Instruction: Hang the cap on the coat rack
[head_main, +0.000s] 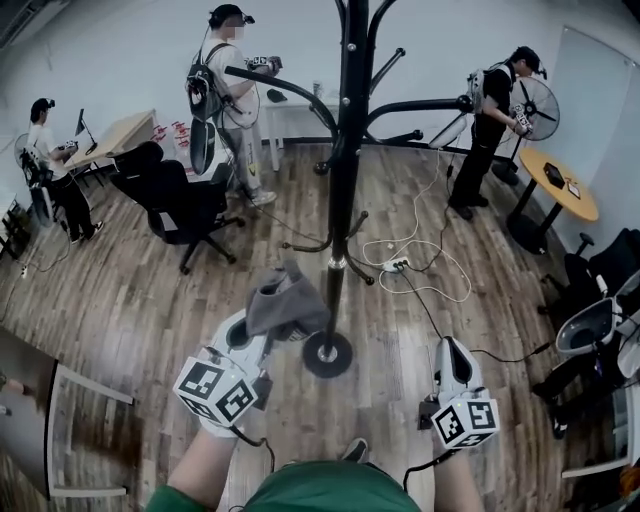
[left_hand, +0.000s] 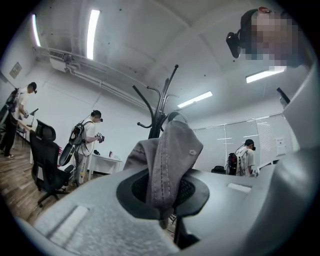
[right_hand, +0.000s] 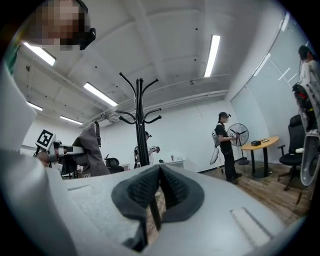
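Left gripper (left_hand: 162, 194): jaws are closed on a fold of the grey cap (left_hand: 168, 155); the cloth is pinched between the pads and stands up above them.
Cap, place: carried in the air, clear of the wooden floor (head_main: 120, 300), just beside the pole of the coat rack (head_main: 345, 150) and above its round base (head_main: 327, 355); no hook is touched yet.
Cap, handling: judged light and soft. The cloth is seen crumpled and drooping around the grip, so sag and swing are to be expected. Not fragile. Slip is thought unlikely with fabric on ridged pads.
Cap, hold: loose crown cloth is gripped now. A hold that leaves the cap's hollow or back strap free is judged best, so that a hook can be entered.
Right gripper (right_hand: 159, 192): pads are brought together, with nothing between them; it is held to the right of the rack's base.
Coat rack, hooks: black curved arms are set at several heights, all bare.
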